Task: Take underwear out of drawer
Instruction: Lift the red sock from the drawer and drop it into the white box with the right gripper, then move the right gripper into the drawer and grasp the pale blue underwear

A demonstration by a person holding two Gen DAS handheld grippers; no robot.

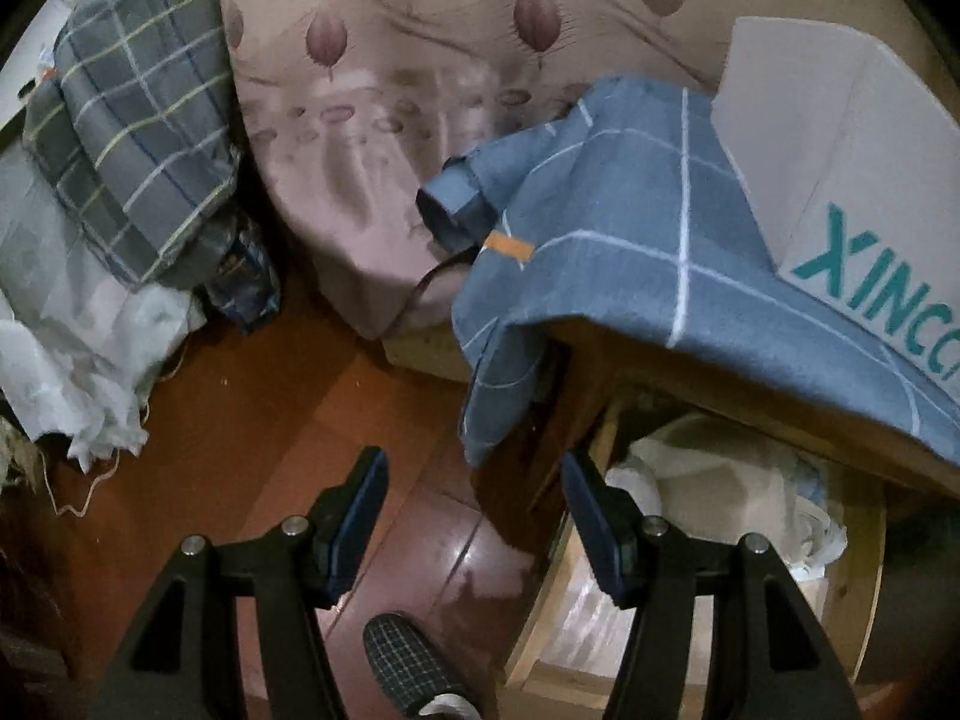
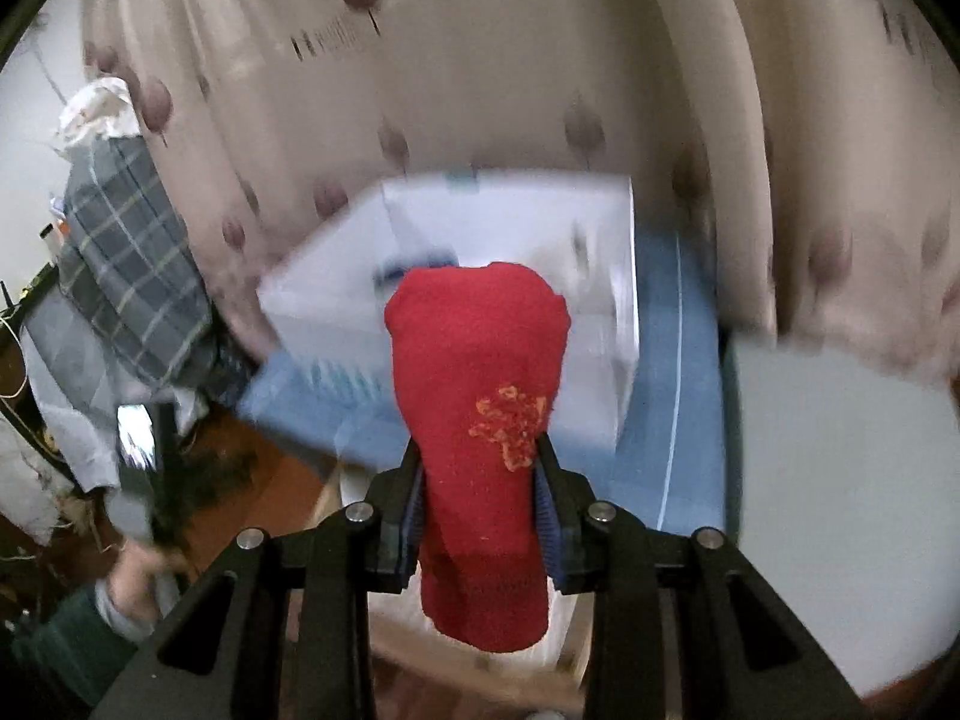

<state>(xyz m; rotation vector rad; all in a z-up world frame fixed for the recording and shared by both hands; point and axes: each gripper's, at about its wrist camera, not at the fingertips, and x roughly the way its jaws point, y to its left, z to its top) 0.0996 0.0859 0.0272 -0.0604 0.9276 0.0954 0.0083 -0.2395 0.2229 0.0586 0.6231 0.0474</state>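
Observation:
My right gripper [image 2: 479,468] is shut on red underwear [image 2: 480,360] with an orange print, held up above the open wooden drawer [image 2: 336,480]; the fabric stands up between the fingers and hangs below them. My left gripper [image 1: 474,468] is open and empty, over the floor at the drawer's left edge. In the left wrist view the open drawer [image 1: 864,540] shows at the lower right, with white and pale folded cloth [image 1: 708,480] inside.
A blue checked cloth [image 1: 630,228] drapes over the cabinet top above the drawer. A white cardboard box [image 1: 840,168] sits on it. A floral curtain [image 1: 420,90] hangs behind. A plaid bundle [image 1: 138,120] and white bags lie left. A slippered foot [image 1: 408,666] stands on the brown floor.

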